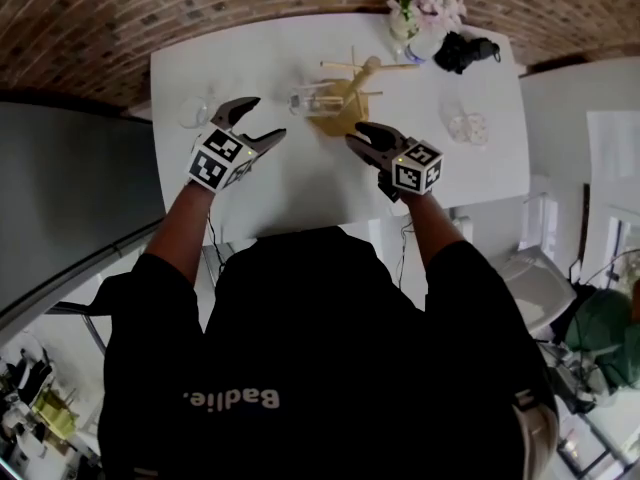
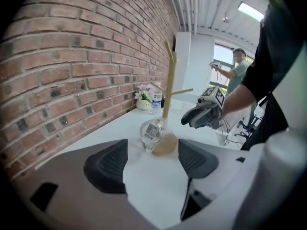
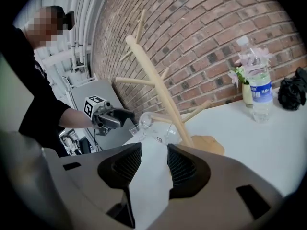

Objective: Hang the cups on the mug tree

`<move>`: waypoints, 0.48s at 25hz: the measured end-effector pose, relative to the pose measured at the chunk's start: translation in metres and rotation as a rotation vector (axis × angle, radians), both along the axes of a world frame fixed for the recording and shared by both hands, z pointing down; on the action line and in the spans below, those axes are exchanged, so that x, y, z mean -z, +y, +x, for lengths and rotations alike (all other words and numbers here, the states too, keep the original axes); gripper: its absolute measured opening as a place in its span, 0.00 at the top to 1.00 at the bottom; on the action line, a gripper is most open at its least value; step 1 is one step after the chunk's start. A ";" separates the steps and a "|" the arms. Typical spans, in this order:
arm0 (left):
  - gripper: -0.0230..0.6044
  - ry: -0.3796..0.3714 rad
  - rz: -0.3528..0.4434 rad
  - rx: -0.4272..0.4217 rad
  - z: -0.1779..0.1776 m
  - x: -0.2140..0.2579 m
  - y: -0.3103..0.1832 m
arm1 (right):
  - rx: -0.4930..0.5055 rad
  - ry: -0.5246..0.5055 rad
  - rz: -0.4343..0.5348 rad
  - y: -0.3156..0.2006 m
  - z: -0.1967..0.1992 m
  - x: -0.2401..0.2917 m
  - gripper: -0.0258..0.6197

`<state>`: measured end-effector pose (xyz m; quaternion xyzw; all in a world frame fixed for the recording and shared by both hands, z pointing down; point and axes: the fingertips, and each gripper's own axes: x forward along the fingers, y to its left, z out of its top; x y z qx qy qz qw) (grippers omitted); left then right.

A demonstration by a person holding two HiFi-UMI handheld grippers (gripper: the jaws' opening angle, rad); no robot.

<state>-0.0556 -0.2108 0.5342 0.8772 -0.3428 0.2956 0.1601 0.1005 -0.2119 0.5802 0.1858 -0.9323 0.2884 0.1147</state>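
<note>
The wooden mug tree (image 1: 352, 93) stands at the middle back of the white table (image 1: 300, 188). A clear cup (image 1: 310, 99) hangs on a low peg on its left side; in the left gripper view the same cup (image 2: 151, 132) shows a label on its base. A second clear cup (image 1: 196, 115) stands at the table's left, and a third (image 1: 467, 126) at the right. My left gripper (image 1: 262, 120) is open and empty, left of the tree. My right gripper (image 1: 357, 134) is open and empty, just in front of the tree's base. In the right gripper view the tree (image 3: 160, 95) rises beyond the jaws.
A vase of flowers (image 1: 418, 10), a water bottle (image 1: 421, 45) and a black bundle (image 1: 466, 50) sit at the back right of the table. A brick wall (image 1: 200, 3) runs behind it. Another person (image 2: 235, 70) stands far off in the room.
</note>
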 end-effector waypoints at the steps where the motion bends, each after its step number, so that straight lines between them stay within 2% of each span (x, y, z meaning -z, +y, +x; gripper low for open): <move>1: 0.44 0.037 0.004 0.024 -0.002 0.007 0.009 | -0.009 0.004 0.001 0.005 0.004 0.005 0.67; 6: 0.51 0.193 0.028 0.100 -0.008 0.043 0.060 | -0.044 0.041 0.026 0.034 0.009 0.033 0.67; 12: 0.58 0.331 0.080 0.144 -0.014 0.084 0.118 | -0.040 0.020 0.081 0.076 -0.019 0.076 0.68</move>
